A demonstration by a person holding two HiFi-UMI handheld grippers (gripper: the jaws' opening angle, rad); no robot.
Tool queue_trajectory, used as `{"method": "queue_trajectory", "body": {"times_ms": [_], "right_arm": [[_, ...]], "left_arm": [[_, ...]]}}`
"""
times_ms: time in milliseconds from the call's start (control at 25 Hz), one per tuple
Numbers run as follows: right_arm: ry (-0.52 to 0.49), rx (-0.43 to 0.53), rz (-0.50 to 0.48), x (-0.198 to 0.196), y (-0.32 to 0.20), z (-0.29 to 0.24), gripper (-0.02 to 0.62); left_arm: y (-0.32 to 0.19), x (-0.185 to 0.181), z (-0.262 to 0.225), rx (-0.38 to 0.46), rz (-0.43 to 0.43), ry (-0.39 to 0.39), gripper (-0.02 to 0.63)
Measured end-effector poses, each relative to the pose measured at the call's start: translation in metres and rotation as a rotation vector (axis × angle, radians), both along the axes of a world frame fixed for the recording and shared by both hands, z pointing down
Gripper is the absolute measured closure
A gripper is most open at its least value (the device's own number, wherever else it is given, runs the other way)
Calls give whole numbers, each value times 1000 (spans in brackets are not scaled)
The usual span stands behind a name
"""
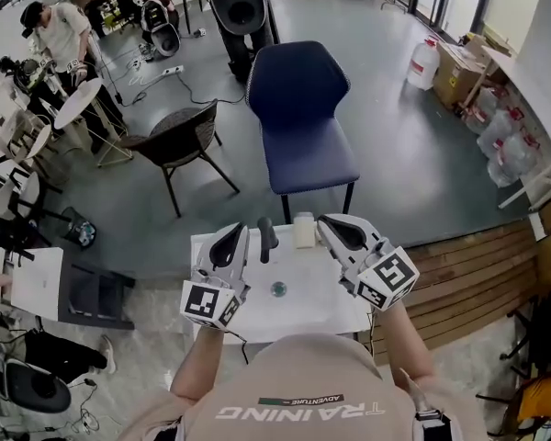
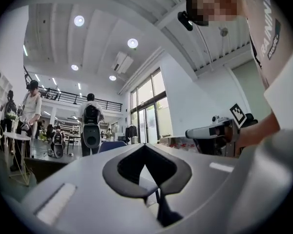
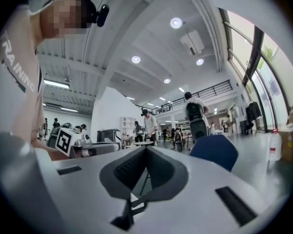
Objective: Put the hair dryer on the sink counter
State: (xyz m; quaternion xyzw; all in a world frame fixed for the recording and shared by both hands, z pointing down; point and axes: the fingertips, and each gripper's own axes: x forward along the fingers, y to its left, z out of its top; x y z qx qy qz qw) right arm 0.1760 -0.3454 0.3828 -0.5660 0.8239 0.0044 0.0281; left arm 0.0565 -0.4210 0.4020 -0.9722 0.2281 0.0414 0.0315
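A small white sink counter (image 1: 331, 306) lies just below me, with a drain (image 1: 277, 289) in its basin. At its far edge stand a dark faucet (image 1: 267, 237) and a white block (image 1: 303, 230). My left gripper (image 1: 237, 231) hovers over the counter's left side and points level, away from me. Its jaws (image 2: 145, 146) meet at the tips with nothing between them. My right gripper (image 1: 324, 220) hovers over the right side, also level and shut on nothing (image 3: 146, 149). I cannot make out a hair dryer in any view.
A blue chair (image 1: 298, 118) stands right beyond the counter and a dark chair (image 1: 179, 136) to its left. Wooden boards (image 1: 477, 274) lie at the right, with a cardboard box (image 1: 455, 72) and water jugs (image 1: 510, 145) beyond. People work at tables (image 1: 60, 30) at the far left.
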Motion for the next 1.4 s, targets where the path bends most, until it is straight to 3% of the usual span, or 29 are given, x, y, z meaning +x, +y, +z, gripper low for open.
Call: {"method": "queue_trajectory", "body": {"times_ms": [240, 520, 1400], "right_arm": [[45, -29, 20, 0, 0, -3, 589], [99, -96, 172, 21, -1, -1, 591], [97, -101, 178, 44, -10, 1, 591]], "left_arm": [[-6, 2, -3, -22, -20, -43, 600], [-3, 15, -11, -8, -19, -65, 600], [3, 31, 5, -55, -47, -68, 600]]}}
